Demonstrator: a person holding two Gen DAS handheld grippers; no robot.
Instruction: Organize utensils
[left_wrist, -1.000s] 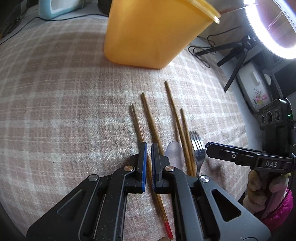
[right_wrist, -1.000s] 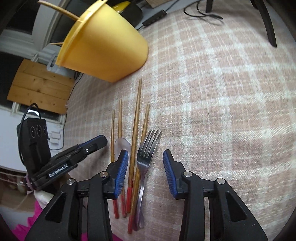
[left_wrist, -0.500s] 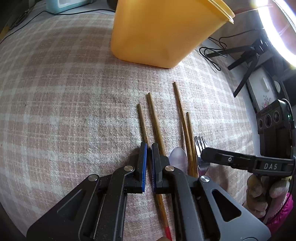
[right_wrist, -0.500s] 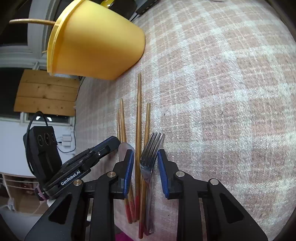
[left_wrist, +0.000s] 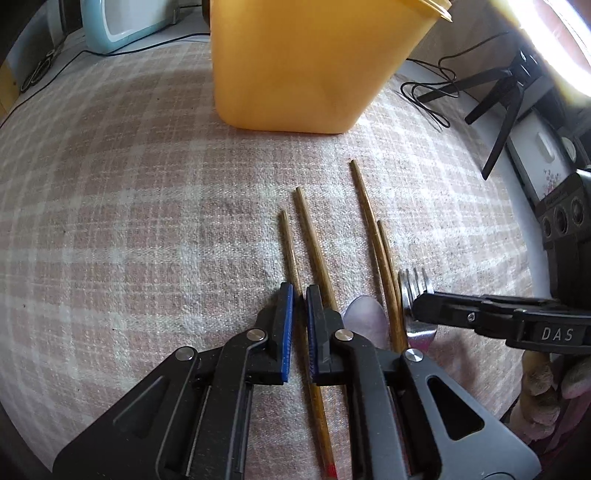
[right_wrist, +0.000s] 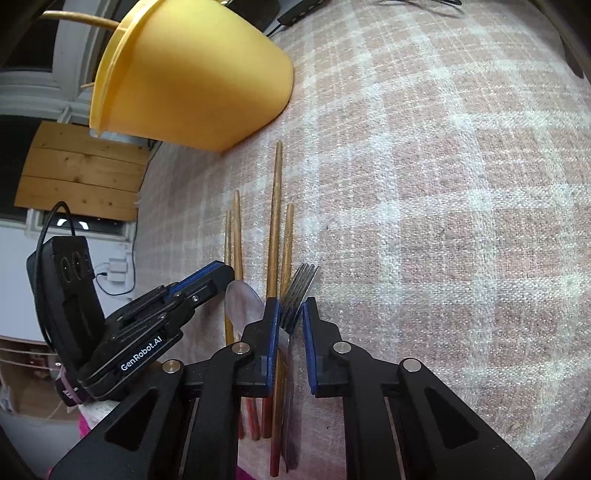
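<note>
Pickup was under way: the right tool was closing on the fork at lower centre, the left tool gripped a chopstick, and next came lifting toward the yellow tub.
</note>
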